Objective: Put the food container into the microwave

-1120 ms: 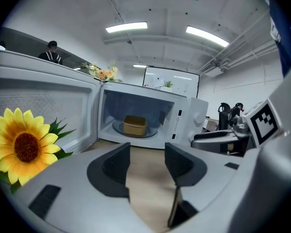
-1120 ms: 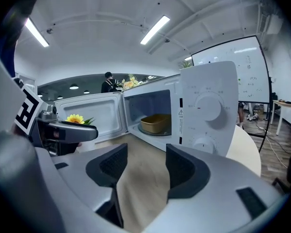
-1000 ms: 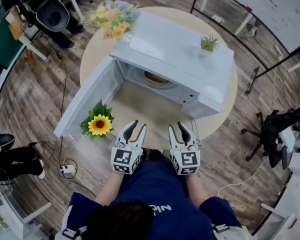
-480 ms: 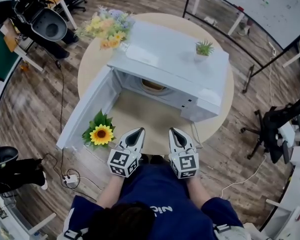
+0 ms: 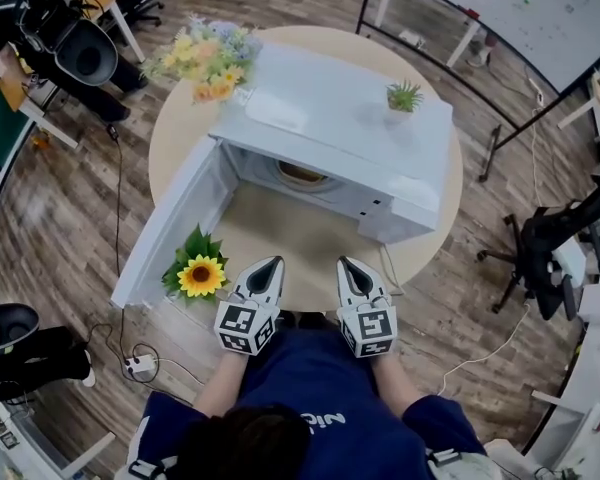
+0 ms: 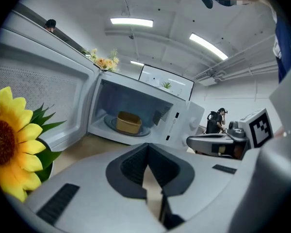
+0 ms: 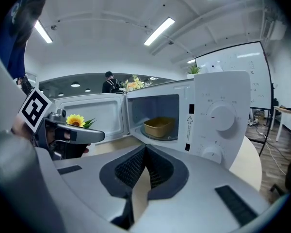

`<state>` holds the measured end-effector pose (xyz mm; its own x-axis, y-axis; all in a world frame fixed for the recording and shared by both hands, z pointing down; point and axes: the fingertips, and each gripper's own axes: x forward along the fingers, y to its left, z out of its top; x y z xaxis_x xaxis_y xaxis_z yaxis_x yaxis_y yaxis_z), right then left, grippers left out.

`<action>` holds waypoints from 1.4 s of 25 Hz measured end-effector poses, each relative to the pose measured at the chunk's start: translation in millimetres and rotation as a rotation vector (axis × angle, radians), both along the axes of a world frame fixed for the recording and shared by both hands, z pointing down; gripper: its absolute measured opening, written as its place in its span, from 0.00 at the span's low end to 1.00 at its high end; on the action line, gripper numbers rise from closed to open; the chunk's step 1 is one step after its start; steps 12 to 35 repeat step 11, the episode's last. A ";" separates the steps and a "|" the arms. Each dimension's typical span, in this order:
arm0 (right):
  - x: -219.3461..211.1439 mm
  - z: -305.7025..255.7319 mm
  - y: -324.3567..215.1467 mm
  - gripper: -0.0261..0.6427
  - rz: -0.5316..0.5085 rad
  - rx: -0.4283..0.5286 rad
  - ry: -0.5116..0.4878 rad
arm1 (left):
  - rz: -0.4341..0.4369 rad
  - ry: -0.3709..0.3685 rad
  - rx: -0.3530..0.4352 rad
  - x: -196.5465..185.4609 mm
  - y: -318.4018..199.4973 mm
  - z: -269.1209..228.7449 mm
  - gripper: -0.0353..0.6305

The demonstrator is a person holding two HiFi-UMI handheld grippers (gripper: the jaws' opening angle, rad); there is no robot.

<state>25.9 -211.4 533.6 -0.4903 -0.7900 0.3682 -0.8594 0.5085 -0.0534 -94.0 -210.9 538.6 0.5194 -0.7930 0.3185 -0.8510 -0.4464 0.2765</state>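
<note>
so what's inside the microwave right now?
The tan food container sits on the glass turntable in the open microwave. Nothing else shows in there. The container's walls hide its contents, and in the head view the microwave's roof covers most of it.

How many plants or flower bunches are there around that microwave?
3: a sunflower by the open door, a pastel bouquet at the far left corner of the microwave, and a small green plant on its top. Others could hide behind it.
</note>
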 end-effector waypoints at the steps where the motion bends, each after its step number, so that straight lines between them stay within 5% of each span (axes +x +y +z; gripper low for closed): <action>1: 0.2 1.6 0.9 0.05 0.001 -0.003 0.003 | -0.001 0.004 -0.001 -0.5 -0.9 0.8 0.06; 35: -3.3 3.0 4.8 0.05 -0.007 -0.012 0.002 | -0.005 -0.009 0.000 -4.5 -7.1 3.3 0.06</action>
